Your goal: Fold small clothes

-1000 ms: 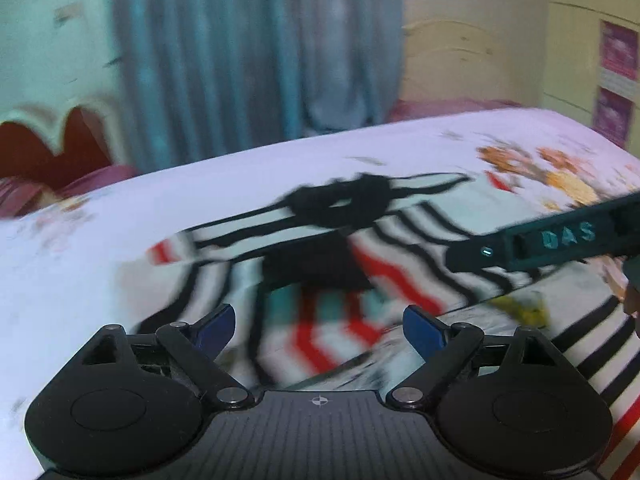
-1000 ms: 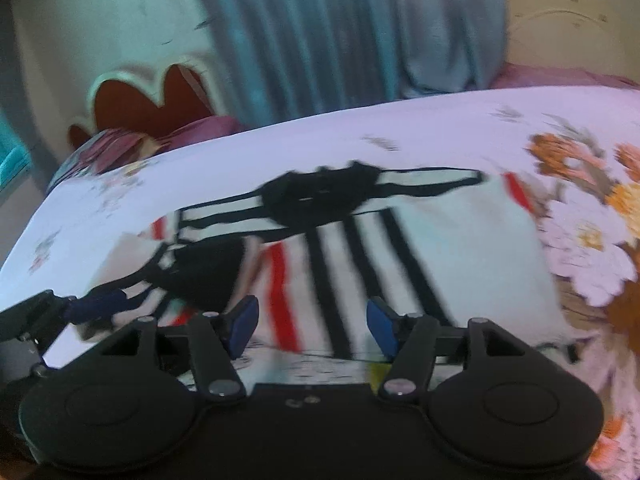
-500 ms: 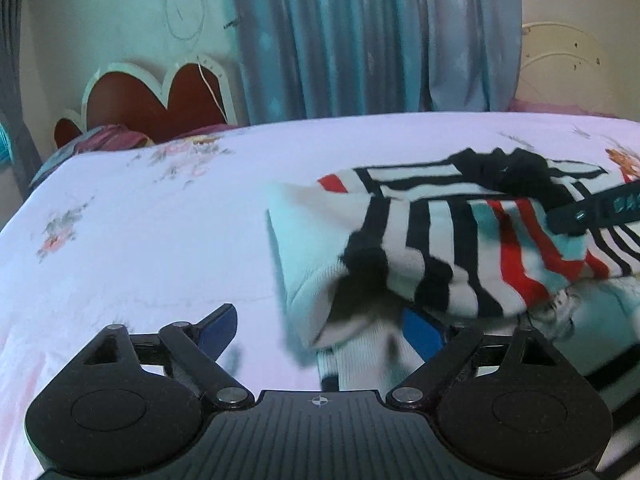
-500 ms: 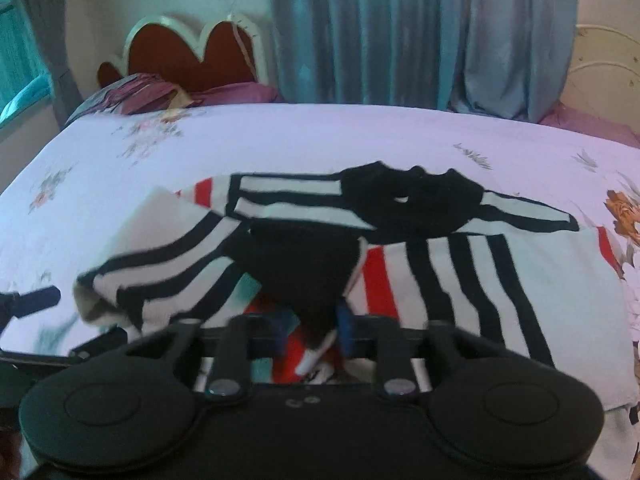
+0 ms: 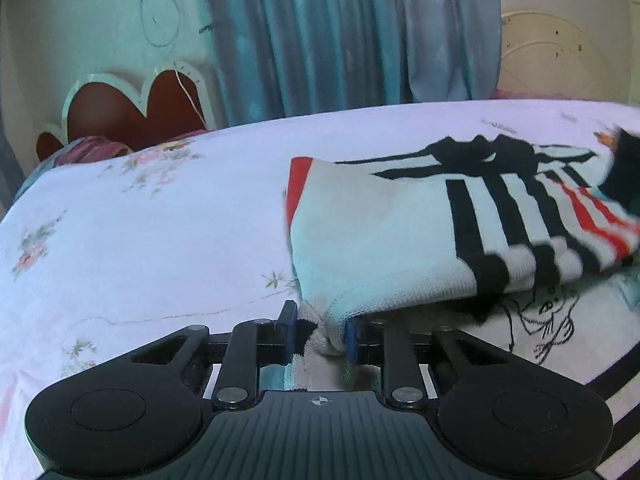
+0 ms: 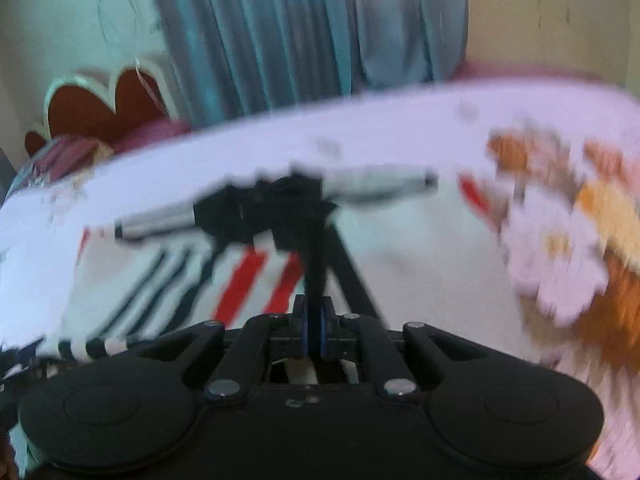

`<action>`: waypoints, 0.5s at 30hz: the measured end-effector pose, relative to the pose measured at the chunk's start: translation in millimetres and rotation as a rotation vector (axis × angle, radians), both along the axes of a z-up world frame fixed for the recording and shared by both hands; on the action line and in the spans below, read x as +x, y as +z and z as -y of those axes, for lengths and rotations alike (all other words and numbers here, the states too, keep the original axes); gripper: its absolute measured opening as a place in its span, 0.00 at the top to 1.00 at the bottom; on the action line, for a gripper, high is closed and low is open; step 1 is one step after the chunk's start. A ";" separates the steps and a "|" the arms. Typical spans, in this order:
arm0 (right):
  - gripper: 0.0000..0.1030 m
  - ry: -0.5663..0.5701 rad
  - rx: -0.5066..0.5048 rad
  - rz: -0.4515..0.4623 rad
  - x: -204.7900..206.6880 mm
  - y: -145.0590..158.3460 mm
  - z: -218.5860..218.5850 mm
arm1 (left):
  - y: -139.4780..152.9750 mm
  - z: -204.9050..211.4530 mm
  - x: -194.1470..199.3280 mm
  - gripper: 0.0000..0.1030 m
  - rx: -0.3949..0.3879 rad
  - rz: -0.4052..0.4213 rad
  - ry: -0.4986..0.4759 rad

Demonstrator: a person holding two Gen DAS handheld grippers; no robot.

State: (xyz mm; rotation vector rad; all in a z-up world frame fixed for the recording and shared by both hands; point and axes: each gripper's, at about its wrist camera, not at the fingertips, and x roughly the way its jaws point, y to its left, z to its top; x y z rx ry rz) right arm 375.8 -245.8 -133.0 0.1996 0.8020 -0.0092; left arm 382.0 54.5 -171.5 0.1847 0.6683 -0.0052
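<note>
On the bed (image 5: 152, 240), at 2 o'clock, lies the sweater (image 5: 400, 240); the left gripper (image 5: 320, 334) pinches its white hem, the right gripper (image 6: 314, 330) its black cloth, to fold it.

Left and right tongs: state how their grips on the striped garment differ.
The left tongs pinch a thick white bunch of the striped garment, blue pads apart. The right tongs pinch a thin black part, pads nearly touching. Both are shut on it.
</note>
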 end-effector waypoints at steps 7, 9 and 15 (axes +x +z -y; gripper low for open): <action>0.77 -0.099 0.116 -0.026 -7.4 -11.3 33.4 | 1.2 -13.0 -0.6 0.78 -0.047 -0.026 0.035; 0.77 -0.117 0.135 -0.029 -6.6 -10.7 39.4 | -0.3 -15.7 0.4 0.78 -0.067 -0.035 0.051; 0.94 -0.059 0.045 0.003 -8.2 -3.7 31.7 | -0.1 -13.9 0.4 0.78 -0.082 -0.038 0.074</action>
